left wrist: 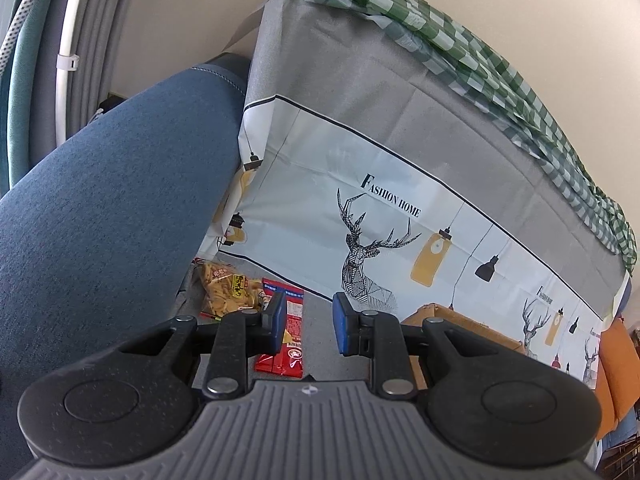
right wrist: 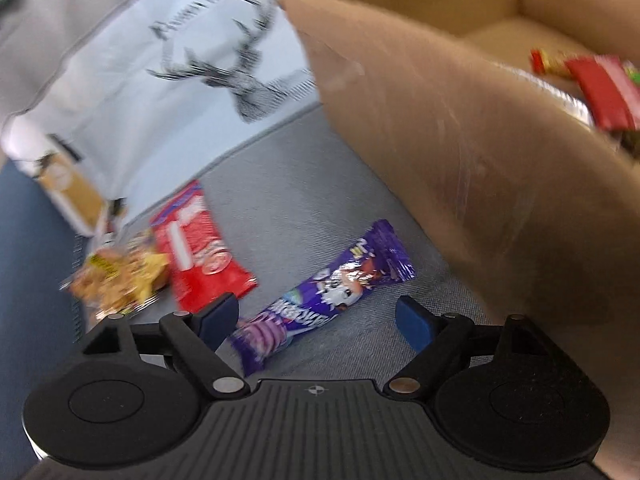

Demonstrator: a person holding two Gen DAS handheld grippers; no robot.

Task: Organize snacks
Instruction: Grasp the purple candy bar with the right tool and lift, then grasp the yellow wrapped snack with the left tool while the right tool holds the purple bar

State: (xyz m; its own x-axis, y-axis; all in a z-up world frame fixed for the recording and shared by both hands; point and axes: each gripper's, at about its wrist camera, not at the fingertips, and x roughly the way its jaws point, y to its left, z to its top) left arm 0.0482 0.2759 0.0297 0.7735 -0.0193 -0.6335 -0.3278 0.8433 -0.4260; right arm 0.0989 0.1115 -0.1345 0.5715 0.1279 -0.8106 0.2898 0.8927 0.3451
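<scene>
The right claw (right wrist: 316,316) is wide apart and holds nothing. Just past its tips, between them and a bit to the left, a purple snack bar (right wrist: 324,296) lies flat on the grey seat (right wrist: 288,200). Only the right view shows this bar. Farther out to the left lies a red packet (right wrist: 200,248), and beside that a yellow bag of chips (right wrist: 116,280), touching it. To the right of the claw stands a big brown cardboard box (right wrist: 460,140). The right view looks inside it and shows red snack packs (right wrist: 600,92) there. This view is blurry.

The left claw (left wrist: 310,320) is partly apart and holds nothing too. Its left finger hides part of the red packet (left wrist: 286,344), which lies just ahead. The yellow bag of chips (left wrist: 228,284) sits farther out to the left. Only this view shows the blue cushion (left wrist: 100,208) on the left, and the green checked cloth (left wrist: 460,48) on top of the deer cover (left wrist: 360,248) straight ahead. A small part of the cardboard box (left wrist: 460,324) shows just behind the right finger.
</scene>
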